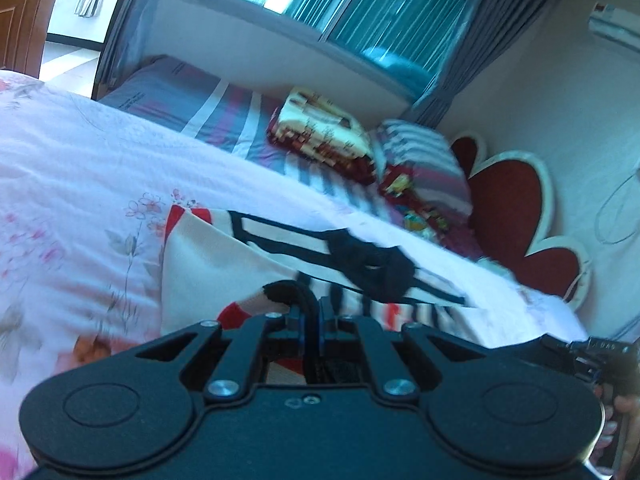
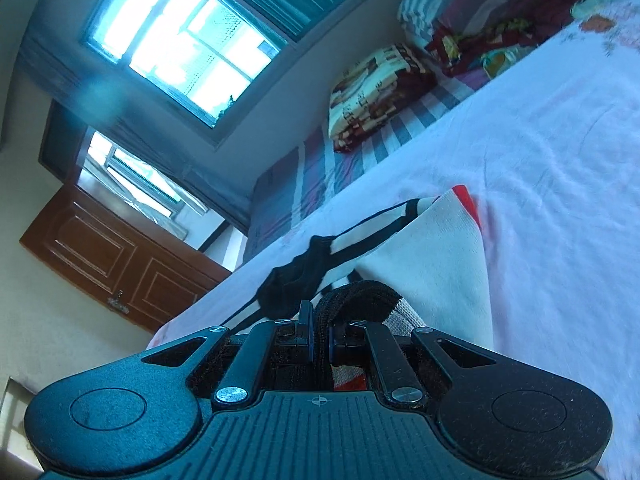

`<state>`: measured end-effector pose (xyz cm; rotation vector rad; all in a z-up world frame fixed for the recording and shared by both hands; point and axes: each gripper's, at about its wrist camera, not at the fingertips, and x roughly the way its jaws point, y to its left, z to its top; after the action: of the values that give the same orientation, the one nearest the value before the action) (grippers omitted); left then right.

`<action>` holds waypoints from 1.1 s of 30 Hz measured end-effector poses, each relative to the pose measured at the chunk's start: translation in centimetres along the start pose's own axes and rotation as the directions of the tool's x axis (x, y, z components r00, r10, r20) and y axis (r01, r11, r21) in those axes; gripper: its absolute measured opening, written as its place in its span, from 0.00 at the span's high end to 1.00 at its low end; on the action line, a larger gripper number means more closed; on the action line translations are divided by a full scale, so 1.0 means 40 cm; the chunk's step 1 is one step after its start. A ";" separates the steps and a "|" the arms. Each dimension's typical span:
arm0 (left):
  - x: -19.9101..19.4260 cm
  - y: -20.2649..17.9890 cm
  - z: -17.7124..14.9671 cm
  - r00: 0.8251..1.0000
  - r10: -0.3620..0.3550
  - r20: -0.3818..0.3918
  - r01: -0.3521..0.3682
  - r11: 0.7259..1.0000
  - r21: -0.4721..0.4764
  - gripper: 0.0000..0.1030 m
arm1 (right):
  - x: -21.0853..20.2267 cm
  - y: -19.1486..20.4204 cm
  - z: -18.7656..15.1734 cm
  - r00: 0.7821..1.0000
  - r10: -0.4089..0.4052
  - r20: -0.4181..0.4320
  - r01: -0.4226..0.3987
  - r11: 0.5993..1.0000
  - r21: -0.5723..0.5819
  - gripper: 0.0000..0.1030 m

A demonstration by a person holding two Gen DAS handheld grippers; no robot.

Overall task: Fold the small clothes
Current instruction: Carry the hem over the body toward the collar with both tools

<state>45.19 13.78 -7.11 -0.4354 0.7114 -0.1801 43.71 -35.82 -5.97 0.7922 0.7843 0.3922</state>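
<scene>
A small white garment (image 1: 208,264) with black bands, red trim and a black bunched patch (image 1: 372,268) lies partly folded over on the pink floral bedspread (image 1: 80,168). My left gripper (image 1: 314,312) is shut on the garment's black-edged hem, which curls up between the pads. In the right wrist view the same garment (image 2: 432,264) drapes ahead. There my right gripper (image 2: 319,330) is shut on another stretch of the dark ribbed hem (image 2: 360,296). At the left wrist view's lower right edge the other gripper's body (image 1: 592,356) and a hand (image 1: 624,412) show.
A folded patterned blanket (image 1: 320,132) and striped pillows (image 1: 424,160) lie on a striped sheet (image 1: 216,112) beyond the bedspread. A red flower-shaped headboard (image 1: 516,216) stands at the right. A window with curtains (image 1: 360,4) and a wooden door (image 2: 116,260) lie behind.
</scene>
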 end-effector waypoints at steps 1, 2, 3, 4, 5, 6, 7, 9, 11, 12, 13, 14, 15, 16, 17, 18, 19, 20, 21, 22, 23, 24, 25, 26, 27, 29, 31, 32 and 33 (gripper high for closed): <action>0.028 0.008 0.007 1.000 0.010 -0.010 -0.010 1.000 0.007 0.95 | 0.032 -0.015 0.015 1.000 0.001 -0.006 -0.001 1.000 0.003 0.95; 0.054 0.016 0.014 1.000 0.024 -0.019 -0.023 1.000 0.015 0.95 | 0.064 -0.031 0.032 1.000 0.002 -0.013 -0.001 1.000 0.001 0.95; 0.080 0.024 0.021 0.999 0.039 -0.028 -0.038 0.999 0.021 0.95 | 0.096 -0.045 0.046 1.000 0.004 -0.020 -0.004 1.000 -0.001 0.95; 0.106 0.033 0.029 0.998 0.046 -0.038 -0.045 0.999 0.021 0.95 | 0.128 -0.058 0.058 1.000 0.005 -0.027 -0.006 1.000 -0.004 0.94; 0.131 0.041 0.035 0.998 0.037 -0.042 -0.036 0.999 0.025 0.94 | 0.156 -0.068 0.069 1.000 0.013 -0.027 -0.013 1.000 -0.018 0.94; 0.149 0.050 0.039 0.999 0.039 -0.036 -0.038 0.999 0.029 0.90 | 0.180 -0.071 0.077 1.000 0.016 -0.020 -0.017 0.999 -0.048 0.94; 0.162 0.056 0.041 0.999 0.043 -0.021 -0.043 0.999 0.030 0.85 | 0.202 -0.073 0.083 1.000 -0.009 -0.016 0.008 0.997 -0.075 0.87; 0.187 0.069 0.042 0.999 0.042 -0.020 -0.042 0.999 0.022 0.76 | 0.231 -0.070 0.085 0.998 -0.067 0.001 0.066 0.990 -0.126 0.53; 0.193 0.073 0.043 0.999 0.036 -0.002 -0.036 0.999 0.020 0.57 | 0.220 -0.067 0.082 0.993 -0.079 0.088 0.091 0.984 -0.151 0.25; 0.187 0.073 0.042 0.999 0.032 0.022 -0.033 0.999 0.025 0.47 | 0.207 -0.068 0.085 0.990 -0.069 0.126 0.088 0.984 -0.157 0.24; 0.179 0.069 0.042 0.997 0.060 0.051 -0.062 0.997 0.039 0.21 | 0.200 -0.067 0.090 0.990 -0.053 0.133 0.073 0.985 -0.156 0.25; 0.178 0.061 0.048 0.992 0.093 0.081 -0.098 0.993 0.058 0.15 | 0.197 -0.069 0.095 0.992 -0.042 0.121 0.061 0.985 -0.160 0.25; 0.172 0.061 0.050 0.991 0.088 0.101 -0.096 0.993 0.074 0.16 | 0.196 -0.063 0.093 0.993 -0.042 0.108 0.061 0.982 -0.177 0.25; 0.171 0.065 0.058 0.993 0.066 0.101 -0.074 0.994 0.076 0.18 | 0.198 -0.057 0.089 0.994 -0.049 0.096 0.068 0.976 -0.206 0.25; 0.176 0.069 0.063 0.995 0.053 0.088 -0.060 0.995 0.074 0.22 | 0.205 -0.048 0.081 0.995 -0.066 0.081 0.084 0.967 -0.242 0.25; 0.186 0.070 0.070 0.996 0.058 0.070 -0.064 0.994 0.084 0.25 | 0.215 -0.040 0.071 0.995 -0.079 0.066 0.094 0.956 -0.279 0.26; 0.199 0.066 0.075 0.997 0.068 0.049 -0.073 0.992 0.106 0.29 | 0.224 -0.036 0.063 0.995 -0.086 0.051 0.098 0.947 -0.306 0.32; 0.211 0.062 0.077 0.997 0.072 0.024 -0.074 0.989 0.130 0.34 | 0.246 -0.031 0.050 0.994 -0.103 0.034 0.109 0.937 -0.331 0.36; 0.227 0.057 0.080 0.997 0.079 -0.005 -0.078 0.985 0.157 0.38 | 0.264 -0.028 0.038 0.992 -0.126 0.020 0.125 0.927 -0.354 0.42; 0.242 0.049 0.080 0.995 0.094 -0.031 -0.087 0.979 0.186 0.42 | 0.279 -0.023 0.030 0.990 -0.140 0.009 0.133 0.916 -0.378 0.44; 0.256 0.041 0.078 0.991 0.123 -0.049 -0.109 0.969 0.220 0.43 | 0.299 -0.018 0.015 0.987 -0.160 -0.001 0.146 0.901 -0.409 0.47; 0.263 0.034 0.074 0.989 0.139 -0.050 -0.123 0.962 0.245 0.43 | 0.320 -0.012 0.003 0.982 -0.191 -0.003 0.170 0.878 -0.447 0.48; 0.267 0.027 0.069 0.988 0.149 -0.047 -0.132 0.955 0.266 0.44 | 0.335 0.000 -0.009 0.975 -0.221 0.004 0.195 0.853 -0.484 0.49; 0.269 0.021 0.063 0.985 0.165 -0.044 -0.145 0.946 0.291 0.53 | 0.347 0.009 -0.025 0.970 -0.243 0.012 0.214 0.827 -0.520 0.54; 0.268 0.015 0.059 0.984 0.172 -0.038 -0.152 0.938 0.313 0.62 | 0.355 0.020 -0.036 0.968 -0.251 0.014 0.218 0.808 -0.548 0.74; 0.266 0.004 0.054 0.986 0.167 -0.026 -0.149 0.928 0.341 0.86 | 0.368 0.030 -0.063 0.964 -0.265 0.018 0.223 0.769 -0.599 0.82; 0.258 -0.011 0.050 0.987 0.162 0.009 -0.154 0.917 0.368 0.97 | 0.365 0.035 -0.080 0.963 -0.263 0.055 0.239 0.748 -0.619 0.90; 0.249 -0.014 0.052 0.987 0.154 0.034 -0.156 0.918 0.364 0.97 | 0.353 0.036 -0.079 0.963 -0.252 0.094 0.256 0.747 -0.614 0.90; 0.236 -0.019 0.050 0.985 0.156 0.075 -0.172 0.915 0.364 0.97 | 0.337 0.036 -0.079 0.964 -0.232 0.129 0.262 0.758 -0.598 0.90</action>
<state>53.55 10.88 -11.01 -0.0179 0.6492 -0.1410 50.15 -25.50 -12.69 0.0778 0.6478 0.3564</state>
